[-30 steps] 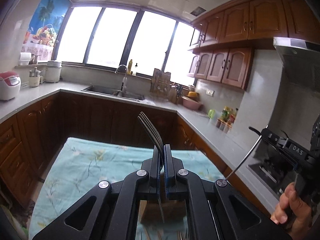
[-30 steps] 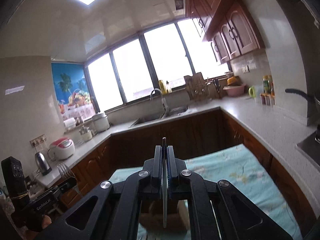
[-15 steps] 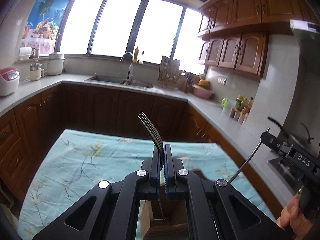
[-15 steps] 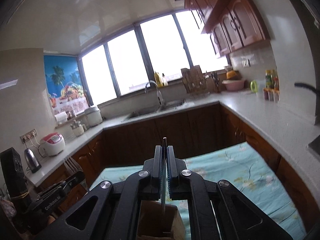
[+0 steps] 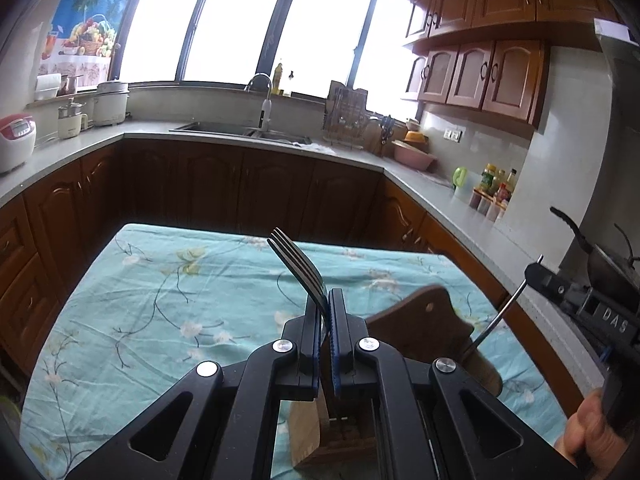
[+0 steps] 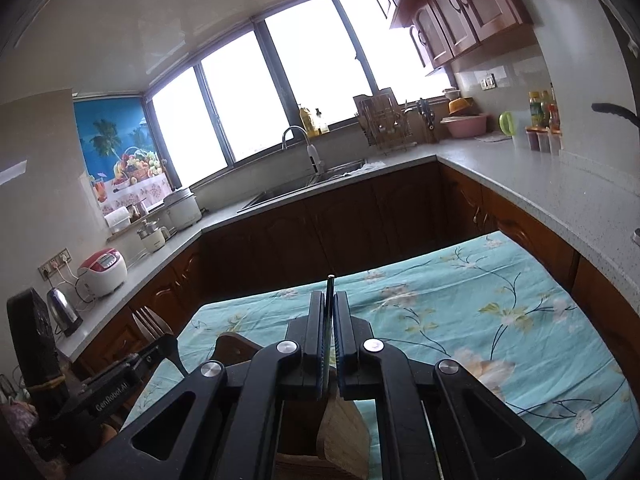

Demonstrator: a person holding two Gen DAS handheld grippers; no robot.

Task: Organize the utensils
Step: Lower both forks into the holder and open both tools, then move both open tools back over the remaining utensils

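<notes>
Here the fork (image 5: 298, 266) is dark metal with 4 tines, rising up and left out of the left gripper (image 5: 325, 320), whose jaws are clamped tight on its neck. The right gripper (image 6: 329, 326) pinches a thin dark-green rod (image 6: 329, 292), edge-on. Below both jaws stands a wooden holder (image 5: 424, 320) on the floral cloth (image 5: 180, 296).

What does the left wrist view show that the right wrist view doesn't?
Only the left wrist view shows the person's hand and the pan at the right edge. Only the right wrist view shows the kettle. Both show the left gripper shut on the fork, the right gripper shut on a thin utensil, and the wooden holder.
</notes>
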